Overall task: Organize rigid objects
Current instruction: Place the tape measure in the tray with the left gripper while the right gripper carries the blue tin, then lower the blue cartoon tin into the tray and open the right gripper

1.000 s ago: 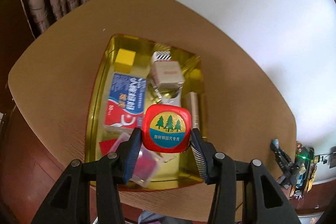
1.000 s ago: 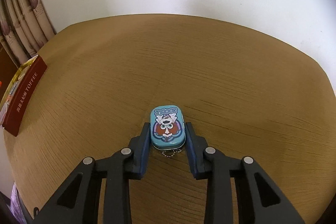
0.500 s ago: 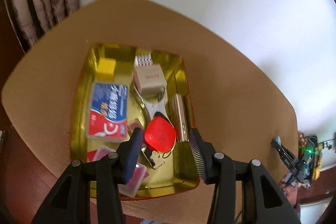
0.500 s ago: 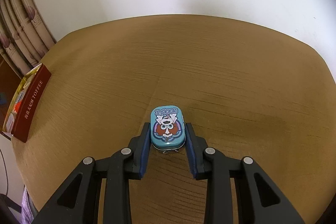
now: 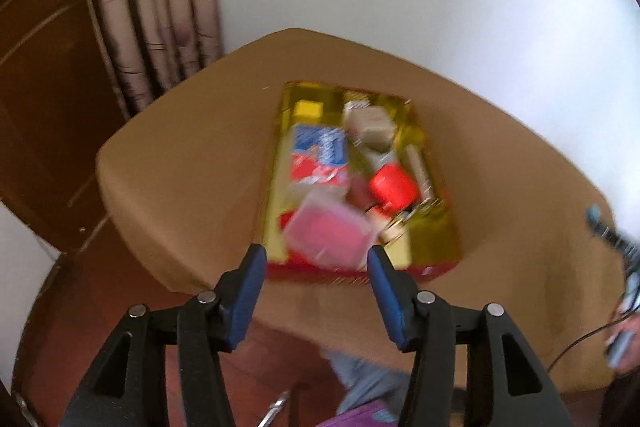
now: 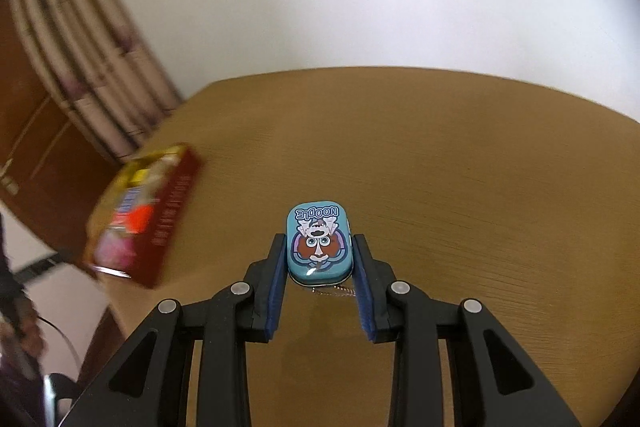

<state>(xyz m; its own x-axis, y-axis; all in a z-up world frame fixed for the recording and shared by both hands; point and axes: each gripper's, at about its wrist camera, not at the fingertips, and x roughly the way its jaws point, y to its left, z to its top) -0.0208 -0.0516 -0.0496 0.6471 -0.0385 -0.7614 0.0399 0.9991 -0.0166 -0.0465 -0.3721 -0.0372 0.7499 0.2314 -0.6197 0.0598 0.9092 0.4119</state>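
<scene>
Left wrist view: the left gripper [image 5: 316,275] hangs just short of the near wall of the red-sided, gold-lined box [image 5: 436,227], its jaws spread wide with nothing between them. The box sits near the near-left corner of the round wooden table [image 5: 188,183]. The picture is smeared by motion, so the count is rough: one red tape measure [image 5: 393,187] right of centre, one blue-and-red carton [image 5: 320,157] on the left, one clear pink-tinted case [image 5: 330,229] tilted against the near wall, one yellow block [image 5: 308,108] at the far left, one beige cube-shaped item [image 5: 370,125] at the far middle, and one slim gold tube [image 5: 420,167] along the right wall. Smaller bits under these I cannot tell apart. The box looks crowded; the pink case lies highest and seems likeliest to slide or spill if another piece lands on it.

Right wrist view: the right gripper [image 6: 319,289] is closed narrowly on one teal mint tin [image 6: 319,245] with a cartoon face, held clear of the tabletop, a thin bead chain [image 6: 336,291] dangling beneath it. The box lies well apart, far to the left. The pads grip only the tin's near half, so a fast swing could twist it loose, and the chain might snag on the box wall.
</scene>
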